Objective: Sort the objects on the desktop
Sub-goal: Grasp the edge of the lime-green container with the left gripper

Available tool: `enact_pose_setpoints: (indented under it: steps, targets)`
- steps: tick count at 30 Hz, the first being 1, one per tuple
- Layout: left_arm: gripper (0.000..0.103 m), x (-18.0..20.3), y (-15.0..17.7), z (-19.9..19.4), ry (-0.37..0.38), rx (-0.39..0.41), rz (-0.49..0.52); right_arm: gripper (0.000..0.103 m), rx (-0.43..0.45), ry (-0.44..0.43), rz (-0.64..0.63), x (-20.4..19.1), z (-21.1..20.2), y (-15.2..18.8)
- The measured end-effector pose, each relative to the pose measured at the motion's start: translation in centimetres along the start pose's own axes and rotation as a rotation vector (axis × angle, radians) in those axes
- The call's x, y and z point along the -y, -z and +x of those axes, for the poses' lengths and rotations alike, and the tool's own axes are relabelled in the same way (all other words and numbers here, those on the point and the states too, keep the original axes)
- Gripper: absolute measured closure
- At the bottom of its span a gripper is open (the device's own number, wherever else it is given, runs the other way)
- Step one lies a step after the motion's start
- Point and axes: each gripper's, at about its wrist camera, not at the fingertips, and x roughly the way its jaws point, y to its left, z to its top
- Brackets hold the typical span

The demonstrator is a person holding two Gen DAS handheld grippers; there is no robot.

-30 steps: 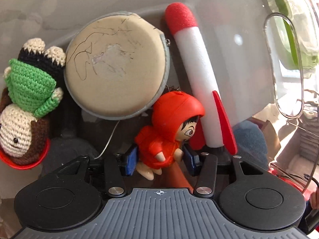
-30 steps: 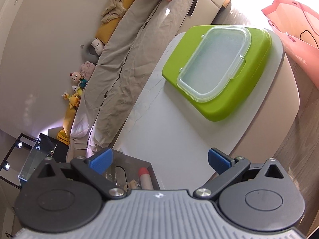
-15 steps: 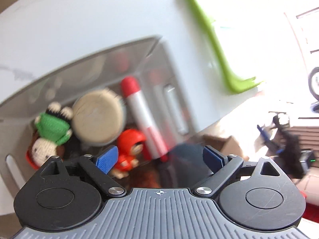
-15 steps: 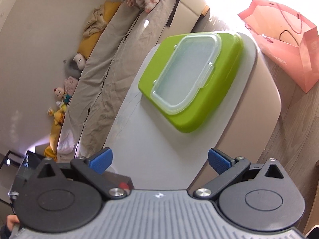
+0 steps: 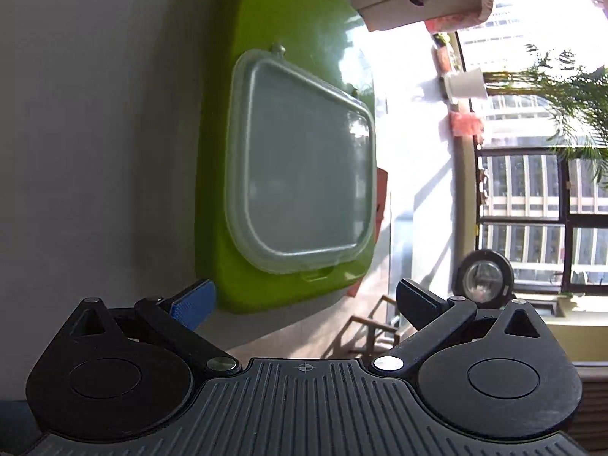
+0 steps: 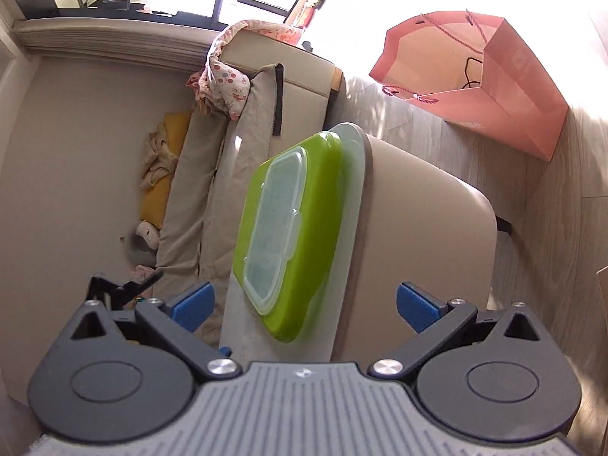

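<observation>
A lime-green tray [image 5: 273,19] lies on the white table [image 5: 95,114] with a clear plastic lid [image 5: 304,171] on top of it. My left gripper [image 5: 304,300] is open and empty, held near the tray's near edge. In the right wrist view the same green tray [image 6: 315,235] and clear lid [image 6: 273,228] lie on the table [image 6: 353,197]. My right gripper [image 6: 304,304] is open and empty, above and back from the tray. The toys and their bin are out of view.
A pink paper bag [image 6: 494,87] stands on the wood floor beyond the table. A sofa with cushions and soft toys [image 6: 212,174] runs along the table's left side. A window [image 5: 532,197], a plant and a round black fan [image 5: 482,277] lie past the table edge.
My left gripper let go of the red-hooded doll in the bin, opened, and swung away to face the green tray. My right gripper pulled back and tilted, so the tray looks smaller.
</observation>
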Motion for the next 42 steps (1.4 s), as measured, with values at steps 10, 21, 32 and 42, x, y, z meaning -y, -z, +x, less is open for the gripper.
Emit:
enact_pose_setpoints:
  steps: [10, 21, 32, 42]
  targets:
    - [0.000, -1.4, 0.6, 2.1, -0.088, 0.066, -0.009, 0.000, -0.104, 0.049, -0.025, -0.9, 2.4, -0.5]
    - [0.047, 1.2, 2.0, 1.5, -0.094, 0.040, 0.044, 0.000, -0.114, 0.208, -0.199, -4.6, 2.6, 0.2]
    - [0.067, -1.2, 2.9, 1.4, -0.100, -0.004, 0.012, 0.000, -0.096, 0.215, -0.204, -5.0, 1.1, 0.2]
    - [0.008, -2.8, 4.2, -1.7, 0.046, 0.088, -0.040, 0.000, -0.007, 0.093, -0.048, -2.1, -0.6, -1.8]
